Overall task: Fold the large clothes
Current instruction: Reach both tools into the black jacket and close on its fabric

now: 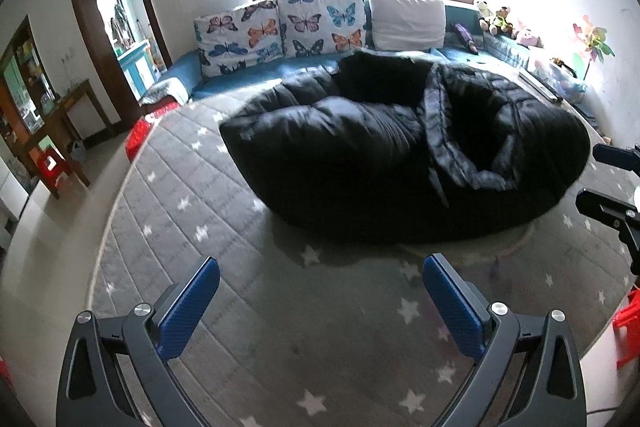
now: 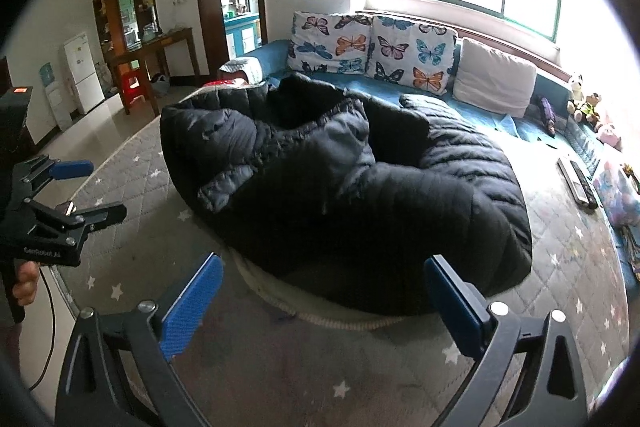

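Observation:
A big black puffer coat [image 1: 400, 155] lies crumpled on a grey star-patterned mattress [image 1: 192, 211], its grey lining showing along an opened flap. In the right wrist view the same coat [image 2: 360, 187] fills the middle of the mattress [image 2: 568, 267]. My left gripper [image 1: 320, 307] is open above the mattress, short of the coat's near edge, with nothing between its blue pads. My right gripper [image 2: 324, 307] is open too, hovering just in front of the coat's hem. In the left wrist view the right gripper [image 1: 612, 183] shows at the right edge; the left gripper [image 2: 76, 187] shows at the left of the right wrist view.
A blue sofa [image 1: 240, 83] with butterfly cushions [image 1: 280, 31] and a white pillow [image 1: 408, 21] runs behind the mattress. Plush toys [image 2: 588, 107] and remotes [image 2: 580, 183] lie at the right. A wooden table [image 1: 68, 119], red stools [image 1: 52, 167] and a doorway [image 1: 120, 11] stand left.

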`<state>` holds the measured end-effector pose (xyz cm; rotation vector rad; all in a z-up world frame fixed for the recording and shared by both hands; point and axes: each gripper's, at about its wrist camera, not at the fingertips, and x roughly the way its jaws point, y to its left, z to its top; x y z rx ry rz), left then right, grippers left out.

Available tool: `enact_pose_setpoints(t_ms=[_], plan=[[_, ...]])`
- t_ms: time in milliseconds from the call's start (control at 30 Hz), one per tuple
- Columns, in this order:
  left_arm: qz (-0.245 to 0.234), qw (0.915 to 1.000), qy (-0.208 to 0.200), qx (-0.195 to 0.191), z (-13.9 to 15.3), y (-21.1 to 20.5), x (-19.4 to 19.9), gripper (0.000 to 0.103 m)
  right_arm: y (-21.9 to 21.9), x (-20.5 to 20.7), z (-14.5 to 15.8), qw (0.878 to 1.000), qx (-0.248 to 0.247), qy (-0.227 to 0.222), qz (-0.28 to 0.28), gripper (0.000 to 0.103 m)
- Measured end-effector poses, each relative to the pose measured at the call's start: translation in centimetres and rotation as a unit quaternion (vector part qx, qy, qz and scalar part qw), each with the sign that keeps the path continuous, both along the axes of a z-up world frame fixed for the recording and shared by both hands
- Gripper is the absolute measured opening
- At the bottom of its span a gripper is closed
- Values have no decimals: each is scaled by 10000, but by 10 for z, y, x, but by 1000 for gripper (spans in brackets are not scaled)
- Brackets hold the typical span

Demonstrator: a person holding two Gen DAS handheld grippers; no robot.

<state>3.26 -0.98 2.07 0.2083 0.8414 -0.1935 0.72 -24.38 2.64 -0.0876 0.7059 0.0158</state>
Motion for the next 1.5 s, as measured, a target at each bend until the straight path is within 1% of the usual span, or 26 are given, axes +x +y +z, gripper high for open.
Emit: enact_pose_setpoints(t_ms=[200, 300, 400, 433, 500, 533, 567, 600, 633, 667, 700, 733, 767, 800, 833, 867, 933, 1000, 1033, 1200, 1300, 1400, 1500], plan=[[-14, 9999, -114, -112, 22, 4, 38, 103, 0, 26, 12, 9999, 58, 17, 116, 103], [-90, 9997, -180, -147, 31, 1, 59, 103, -2, 43, 17, 9999, 57, 38, 141, 98], [-392, 9989, -124, -242, 37, -7, 80, 103, -5, 62, 16, 9995, 157, 209, 194, 93], [-615, 9977, -64, -280, 38, -12, 87, 103, -7, 70, 15, 9991, 210, 294, 216, 91], [-885, 9957, 65, -260, 36, -21, 98, 103, -9, 83, 12, 9987, 227, 403, 225, 86], [-1062, 9939, 144, -264, 33, -26, 105, 103, -10, 90, 9, 9983, 229, 469, 244, 83], [-1209, 9921, 221, -254, 30, -30, 112, 103, -10, 95, 7, 9980, 232, 529, 262, 77], [-1245, 9916, 276, -227, 26, -34, 116, 102, -11, 100, 4, 9976, 237, 594, 265, 73], [-1293, 9907, 392, -175, 20, -36, 125, 98, -12, 103, 2, 9970, 266, 671, 275, 63], [-1304, 9902, 473, -159, 14, -39, 130, 90, -12, 105, -1, 9965, 279, 730, 293, 54], [-1297, 9898, 576, -145, 8, -40, 135, 87, -12, 105, -2, 9963, 282, 761, 298, 50], [-1284, 9895, 644, -125, 2, -40, 140, 81, -13, 103, -2, 9963, 275, 764, 289, 42], [-1269, 9898, 648, -95, -2, -38, 142, 76, -14, 99, -1, 9964, 269, 757, 284, 31], [-1283, 9896, 646, -85, -6, -36, 142, 73, -14, 95, -1, 9963, 252, 762, 294, 27], [-1321, 9892, 624, -115, -7, -33, 140, 70, -14, 89, 0, 9964, 213, 756, 307, 23], [-1345, 9888, 623, -149, -9, -30, 136, 65, -14, 83, 1, 9967, 152, 732, 317, 19], [-1384, 9882, 613, -216, -9, -23, 128, 57, -15, 76, 3, 9969, 65, 710, 346, 16], [-1394, 9880, 599, -276, -8, -16, 121, 50, -14, 63, 8, 9970, 32, 667, 398, 15], [-1429, 9874, 600, -319, -7, -13, 115, 42, -13, 55, 11, 9971, 38, 622, 448, 15], [-1399, 9879, 539, -393, 2, 9, 78, 41, -5, 21, 24, 9966, 22, 421, 713, 14], [-1451, 9875, 497, -349, 5, 24, 50, 41, 0, -3, 28, 9951, -20, 356, 922, 14], [-1477, 9872, 529, -281, 4, 41, 18, 41, 2, -22, 25, 9930, -104, 405, 1105, 14], [-1517, 9862, 609, -251, 5, 54, -14, 41, 5, -40, 15, 9894, -102, 653, 1291, 14]])
